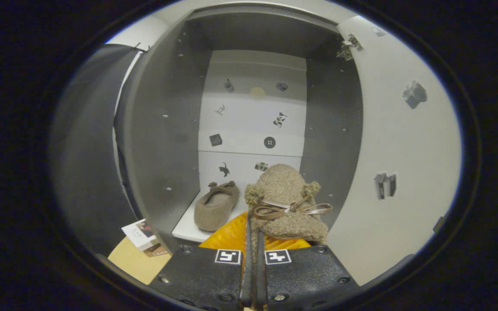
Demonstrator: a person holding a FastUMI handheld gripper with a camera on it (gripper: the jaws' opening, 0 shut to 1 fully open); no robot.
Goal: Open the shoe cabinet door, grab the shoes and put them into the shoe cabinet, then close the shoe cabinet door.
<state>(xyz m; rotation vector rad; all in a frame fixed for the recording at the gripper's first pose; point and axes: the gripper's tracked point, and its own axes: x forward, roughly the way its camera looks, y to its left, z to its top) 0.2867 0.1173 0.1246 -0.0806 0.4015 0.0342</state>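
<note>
Gripper [253, 242] pinching a fuzzy moccasin [285, 203] at the open shoe cabinet [162, 129], beside its stowed mate [216, 206]; placing and door-closing remain.

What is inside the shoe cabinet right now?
One tan slipper lies on the shoe cabinet floor. The gripper, shut on the second slipper, hides the floor behind it.

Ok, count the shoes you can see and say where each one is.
2. One shoe lies on the cabinet floor, inside the open shoe cabinet. The other shoe is pinched between the gripper fingers, just ahead of the cabinet opening. Nothing suggests more shoes hidden.
</note>
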